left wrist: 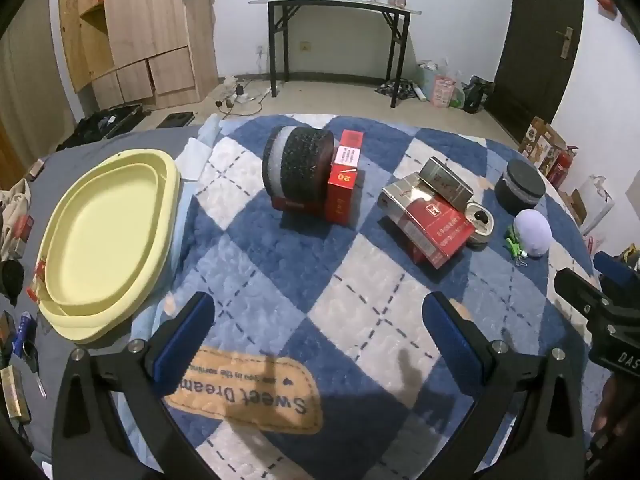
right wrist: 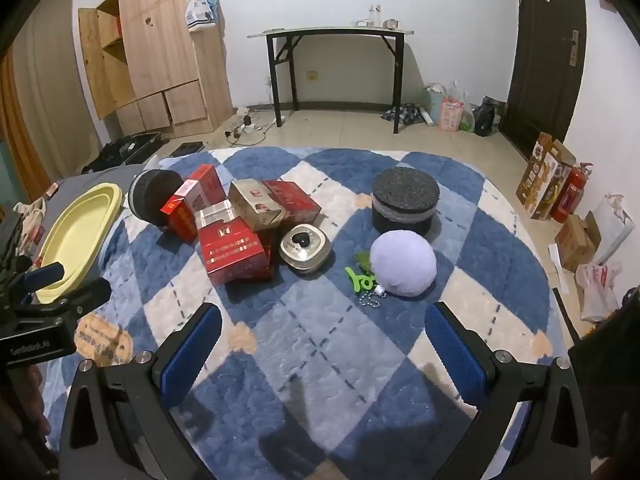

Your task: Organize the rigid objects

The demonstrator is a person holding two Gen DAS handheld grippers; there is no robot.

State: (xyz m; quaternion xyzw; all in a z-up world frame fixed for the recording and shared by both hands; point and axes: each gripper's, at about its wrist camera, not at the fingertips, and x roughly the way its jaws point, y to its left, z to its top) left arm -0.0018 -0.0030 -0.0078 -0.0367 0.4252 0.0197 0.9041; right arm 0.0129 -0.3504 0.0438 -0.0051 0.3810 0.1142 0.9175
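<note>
Red cigarette packs point(right wrist: 236, 252) lay piled ahead-left of the right gripper point(right wrist: 322, 344), nearer the left gripper point(left wrist: 318, 336); both hovered with fingers spread, holding nothing.

Tray point(left wrist: 108, 236) lies left of boxes point(left wrist: 430, 216), ball point(left wrist: 533, 233) right

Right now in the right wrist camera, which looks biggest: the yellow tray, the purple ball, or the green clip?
1. yellow tray, though partly hidden by the other gripper
2. purple ball, nearer the camera, so the order with the tray is unsure
3. green clip, clearly smallest
</note>
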